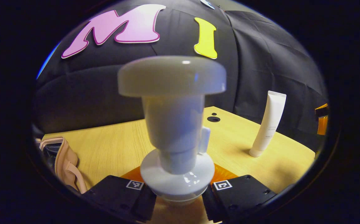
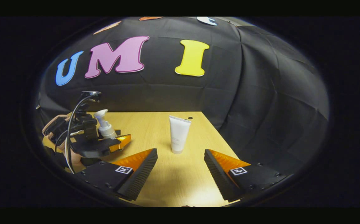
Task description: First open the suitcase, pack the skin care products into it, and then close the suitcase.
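Glossy plastic pump bottle [image 1: 173,130], matt tube [image 2: 179,133] (plastic), wood-grain tbl [image 2: 155,124]

Each claw [image 2: 180,169] has a screwed housing bearing a square coded marker [image 2: 238,170].

From where I was driving this, the booth was pretty dim, just black cloth [image 2: 260,93] hung all around as the wall, creased and sagging a bit where the panels met. The only furniture was a light wood-grain table [image 2: 155,124] pushed up against it, with a small round hole [image 1: 213,119] near its far corner. Light pooled on the tabletop.
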`<state>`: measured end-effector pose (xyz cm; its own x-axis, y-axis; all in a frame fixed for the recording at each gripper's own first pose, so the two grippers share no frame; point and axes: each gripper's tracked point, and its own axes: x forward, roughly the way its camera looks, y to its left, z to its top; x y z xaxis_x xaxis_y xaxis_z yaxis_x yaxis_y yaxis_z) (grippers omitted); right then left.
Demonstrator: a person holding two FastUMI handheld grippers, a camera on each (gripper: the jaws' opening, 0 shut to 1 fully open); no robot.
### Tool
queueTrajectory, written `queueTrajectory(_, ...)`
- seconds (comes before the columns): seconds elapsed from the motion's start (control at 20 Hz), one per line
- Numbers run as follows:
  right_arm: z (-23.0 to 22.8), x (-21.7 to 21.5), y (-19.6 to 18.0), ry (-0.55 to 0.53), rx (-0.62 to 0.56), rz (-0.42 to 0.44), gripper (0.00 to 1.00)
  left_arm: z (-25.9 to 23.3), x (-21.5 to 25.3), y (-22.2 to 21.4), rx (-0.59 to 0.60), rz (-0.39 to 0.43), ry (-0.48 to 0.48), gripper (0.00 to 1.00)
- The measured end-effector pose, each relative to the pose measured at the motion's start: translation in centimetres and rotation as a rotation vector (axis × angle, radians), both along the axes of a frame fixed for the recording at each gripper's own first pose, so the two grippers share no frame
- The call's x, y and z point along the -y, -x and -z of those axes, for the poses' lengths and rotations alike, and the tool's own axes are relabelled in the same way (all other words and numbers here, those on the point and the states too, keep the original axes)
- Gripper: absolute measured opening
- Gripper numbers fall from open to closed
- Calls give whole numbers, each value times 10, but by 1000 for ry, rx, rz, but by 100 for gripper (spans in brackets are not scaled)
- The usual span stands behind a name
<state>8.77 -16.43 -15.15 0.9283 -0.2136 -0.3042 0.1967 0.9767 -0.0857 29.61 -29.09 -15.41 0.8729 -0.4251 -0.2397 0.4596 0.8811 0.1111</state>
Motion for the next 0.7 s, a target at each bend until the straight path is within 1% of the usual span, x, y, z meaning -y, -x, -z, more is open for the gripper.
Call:
queueTrajectory(0.2,1,-9,-9,5,2,-17,97,0,-1,3,-18,-3,-13,65)
queueTrajectory(0.3,8,-8,-16,0,-14,-7,97,-2,-7,10,-24,-11,-30,63)
queueTrajectory(0.35,11,-8,-20,-8,-17,0,100,-11,-10,14,-7,-13,-19,63)
queueTrajectory(0.4,12,-7,-25,-12,-12,7,97,-21,-13,19,10,-14,-7,63)
queueTrajectory(0.55,25,-5,-43,-4,-25,15,97,-51,-26,39,45,-19,5,63)
queueTrajectory(0.65,42,0,-58,-23,-58,37,97,-72,-38,58,66,-27,9,63)
queueTrajectory(0.7,51,6,-66,-22,-68,65,97,-80,-45,66,72,-38,15,63)
